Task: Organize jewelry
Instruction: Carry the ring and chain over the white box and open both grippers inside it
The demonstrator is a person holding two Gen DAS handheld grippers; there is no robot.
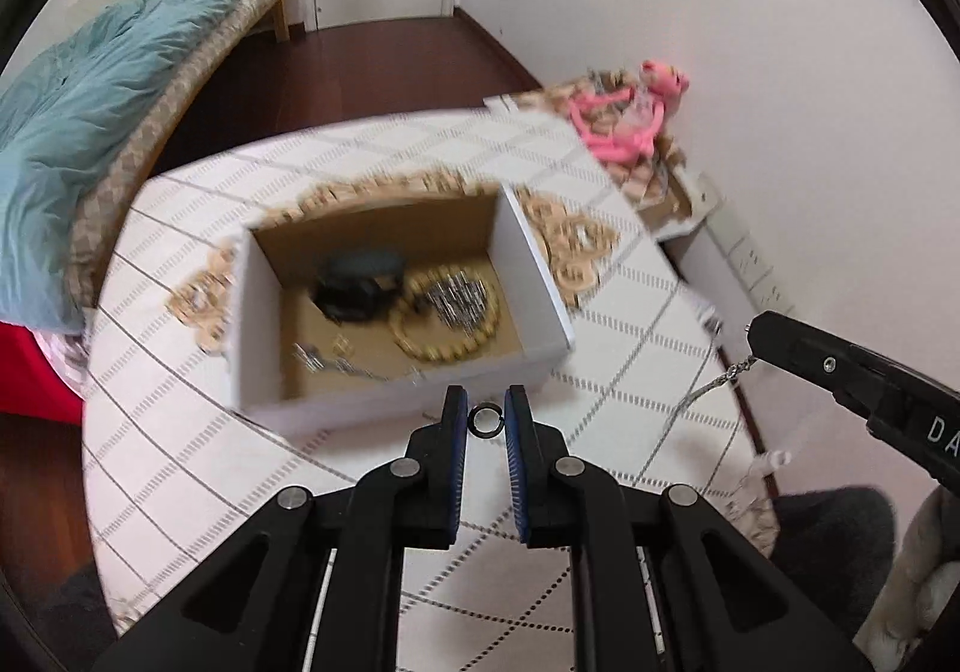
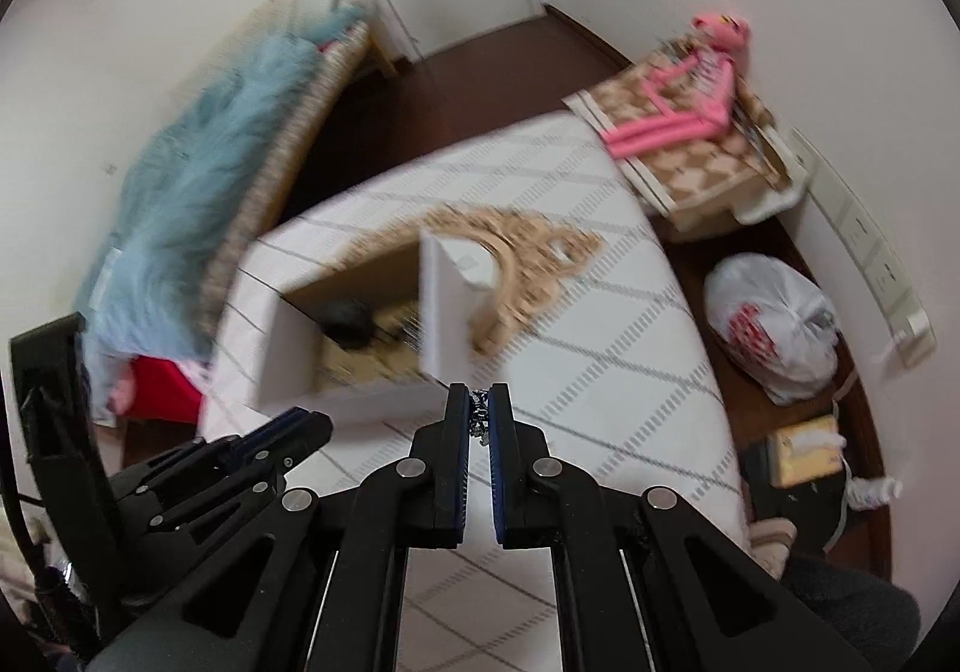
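Left gripper [image 1: 486, 420] clasps a dark ring [image 1: 485, 420] before the box [image 1: 543, 282]; right gripper [image 2: 479, 417] pinches a silver chain [image 2: 478, 415].

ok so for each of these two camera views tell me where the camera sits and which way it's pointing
Left wrist: sits on the left gripper, faces along its fingers at the white box on the table; a small dark ring sits between its fingertips, and the right gripper enters at right trailing a silver chain.
Right wrist: sits on the right gripper, faces the same box; the left gripper shows lower left.
Shared: box, table, pink plush toy, bed.
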